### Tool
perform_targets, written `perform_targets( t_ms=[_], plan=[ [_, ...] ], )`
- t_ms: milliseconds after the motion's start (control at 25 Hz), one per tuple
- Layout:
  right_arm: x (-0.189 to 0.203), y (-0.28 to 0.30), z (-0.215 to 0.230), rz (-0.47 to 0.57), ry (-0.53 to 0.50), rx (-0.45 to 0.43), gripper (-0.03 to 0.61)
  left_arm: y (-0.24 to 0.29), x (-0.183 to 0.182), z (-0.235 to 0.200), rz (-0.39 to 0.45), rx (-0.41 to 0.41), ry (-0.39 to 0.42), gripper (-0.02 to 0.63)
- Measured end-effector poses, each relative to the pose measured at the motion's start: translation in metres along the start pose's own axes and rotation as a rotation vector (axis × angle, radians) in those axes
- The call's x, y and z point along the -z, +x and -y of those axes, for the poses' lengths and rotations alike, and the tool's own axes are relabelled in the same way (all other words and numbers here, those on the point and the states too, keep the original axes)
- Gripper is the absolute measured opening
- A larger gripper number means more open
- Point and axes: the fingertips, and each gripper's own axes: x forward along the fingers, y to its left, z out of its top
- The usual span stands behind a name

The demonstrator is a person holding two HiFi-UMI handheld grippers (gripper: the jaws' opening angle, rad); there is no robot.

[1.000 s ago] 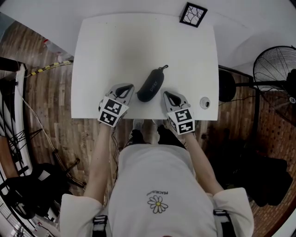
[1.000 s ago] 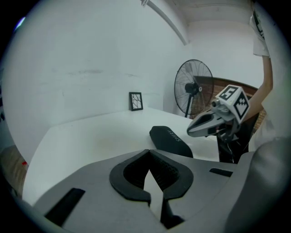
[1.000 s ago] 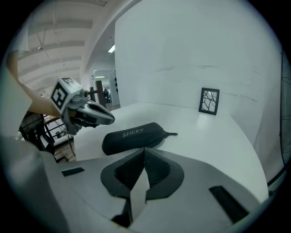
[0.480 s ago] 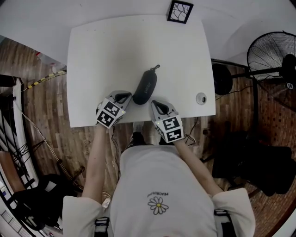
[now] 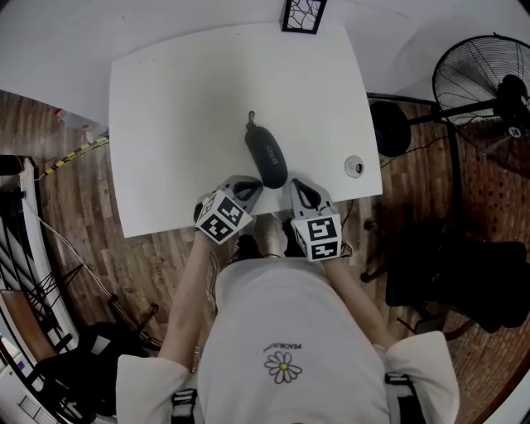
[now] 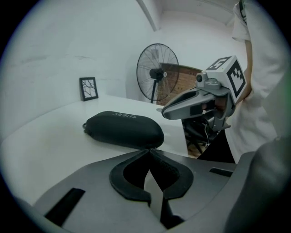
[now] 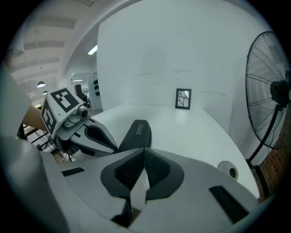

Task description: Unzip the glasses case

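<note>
The black glasses case (image 5: 266, 154) lies zipped on the white table (image 5: 182, 91), its zip pull (image 5: 251, 118) at the far end, pointing far-left. My left gripper (image 5: 249, 187) is shut and empty, its tip right at the case's near end; I cannot tell if it touches. In the left gripper view the case (image 6: 123, 129) lies just beyond the closed tips (image 6: 149, 150). My right gripper (image 5: 296, 184) is shut and empty, just right of the case's near end. In the right gripper view the case (image 7: 137, 132) sits ahead of its tips (image 7: 144, 148), with the left gripper (image 7: 93, 136) beside it.
A small framed picture (image 5: 301, 14) stands at the table's far edge. A round cable hole (image 5: 354, 166) is near the right edge. A standing fan (image 5: 482, 76) and dark furniture are on the floor to the right. The table's near edge runs just under both grippers.
My left gripper has moved right to the case's near end. The case has swung round, so its zip pull now points far-left instead of far-right. The right gripper shifted slightly.
</note>
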Motion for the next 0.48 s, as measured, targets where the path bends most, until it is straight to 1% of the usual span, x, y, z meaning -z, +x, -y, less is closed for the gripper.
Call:
perform_targets(
  t_ms=[120,320,480],
  plan=[
    [0.006,-0.014,0.018,0.007,0.031,0.062,0.006,0.016,-0.017,0.008,0.004,0.024,0.014,0.014],
    [0.014,-0.031,0.036,0.011,0.077,0.145,0.006,0.040,-0.044,0.008,0.018,0.001,0.011,0.014],
    [0.022,-0.041,0.038,0.008,0.119,0.162,0.006,0.053,-0.060,0.012,0.022,0.002,0.023,0.015]
  ],
)
